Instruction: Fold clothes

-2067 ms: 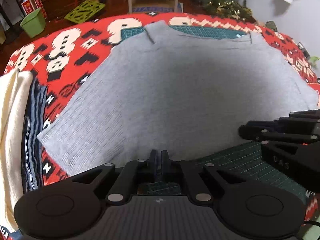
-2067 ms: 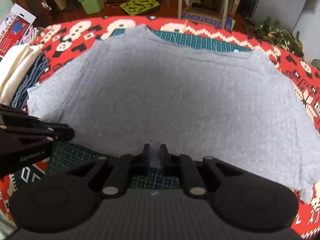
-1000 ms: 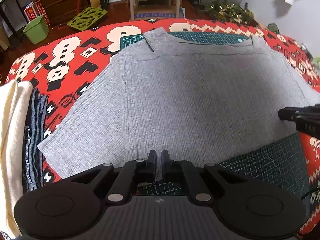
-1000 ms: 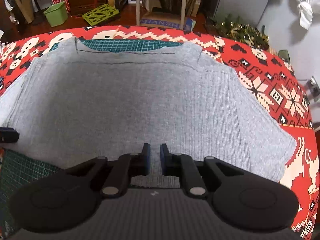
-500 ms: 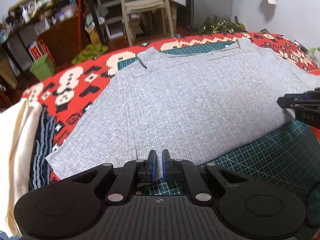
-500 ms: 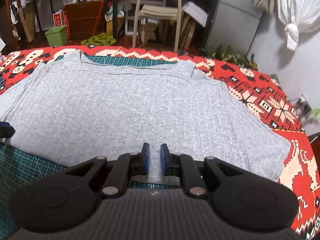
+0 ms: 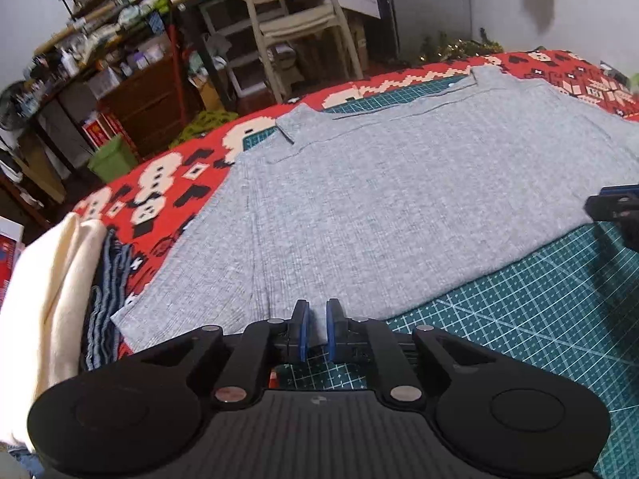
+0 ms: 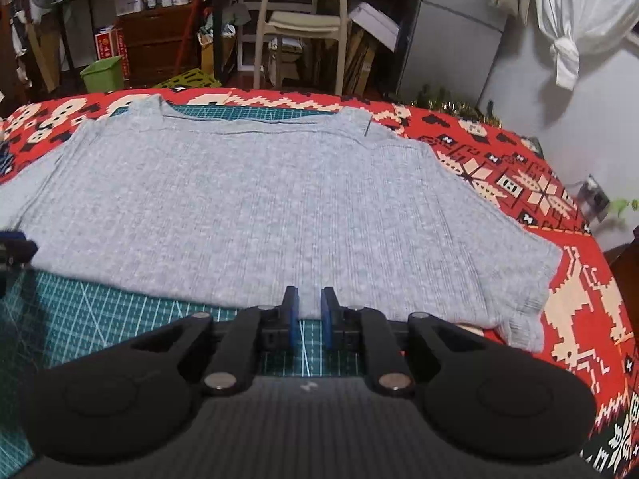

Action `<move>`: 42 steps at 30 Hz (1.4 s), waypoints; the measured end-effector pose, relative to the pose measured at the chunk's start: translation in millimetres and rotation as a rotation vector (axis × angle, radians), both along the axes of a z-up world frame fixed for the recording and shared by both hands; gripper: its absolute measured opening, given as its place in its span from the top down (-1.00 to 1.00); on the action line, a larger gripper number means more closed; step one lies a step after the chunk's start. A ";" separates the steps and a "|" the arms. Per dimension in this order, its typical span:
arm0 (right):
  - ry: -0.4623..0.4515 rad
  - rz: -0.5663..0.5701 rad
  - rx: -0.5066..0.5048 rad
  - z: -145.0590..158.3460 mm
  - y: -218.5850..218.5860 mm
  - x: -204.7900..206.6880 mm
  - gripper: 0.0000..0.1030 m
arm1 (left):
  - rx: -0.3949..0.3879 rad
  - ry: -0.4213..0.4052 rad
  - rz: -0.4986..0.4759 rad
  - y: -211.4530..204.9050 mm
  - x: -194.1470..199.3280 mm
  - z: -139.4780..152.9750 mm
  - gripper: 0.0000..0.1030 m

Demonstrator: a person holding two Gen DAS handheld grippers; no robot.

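A grey ribbed knit sweater (image 7: 399, 199) (image 8: 259, 199) lies flat, collar at the far side, hem toward me. My left gripper (image 7: 315, 307) sits low at the hem's left part, its blue pads a narrow gap apart, with the hem edge right at the tips. My right gripper (image 8: 305, 293) is at the hem further right, likewise slightly open over the edge. The fabric looks flat and unpinched at both. Each gripper's tip shows in the other's view: the right gripper (image 7: 611, 203) and the left gripper (image 8: 16, 245).
A green cutting mat (image 7: 539, 319) (image 8: 100, 307) lies under the sweater on a red patterned cloth (image 7: 159, 183). Folded cream fabric (image 7: 48, 279) and blue striped fabric (image 7: 106, 279) are stacked at the left. A chair (image 7: 295, 20) and a green bin (image 7: 112, 159) stand beyond the table.
Both grippers have spread apart along the hem and dropped low toward the table, so the views now look flatter across the sweater. The left fingers have parted slightly.
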State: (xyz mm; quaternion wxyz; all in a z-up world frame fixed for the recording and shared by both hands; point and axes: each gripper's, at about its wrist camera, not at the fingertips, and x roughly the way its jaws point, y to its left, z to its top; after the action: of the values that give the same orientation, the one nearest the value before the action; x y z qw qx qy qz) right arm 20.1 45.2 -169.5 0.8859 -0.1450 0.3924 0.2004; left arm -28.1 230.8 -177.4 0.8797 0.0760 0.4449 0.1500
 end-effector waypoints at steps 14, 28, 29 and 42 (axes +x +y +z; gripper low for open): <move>-0.100 -0.026 0.080 57.7 -53.1 -85.2 0.26 | -0.109 -0.168 0.065 -29.6 -67.6 61.6 -0.17; -0.254 -0.016 0.116 94.6 -75.2 -147.4 -0.69 | -0.131 -0.222 0.058 -64.8 -114.4 69.9 -0.54; -0.268 -0.021 0.118 95.4 -76.3 -148.8 -0.80 | -0.138 -0.233 0.062 -64.9 -116.1 70.7 -0.54; -0.229 0.042 0.131 90.4 -80.6 -132.1 -0.99 | -0.196 -0.322 0.085 -50.0 -109.2 73.2 -0.54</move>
State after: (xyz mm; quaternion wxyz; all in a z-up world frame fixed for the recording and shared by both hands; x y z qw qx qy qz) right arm -112.1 -35.4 -79.2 0.9281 -0.1172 0.2718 0.2261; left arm -137.3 180.8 -104.2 0.9355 -0.0538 0.3137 0.1531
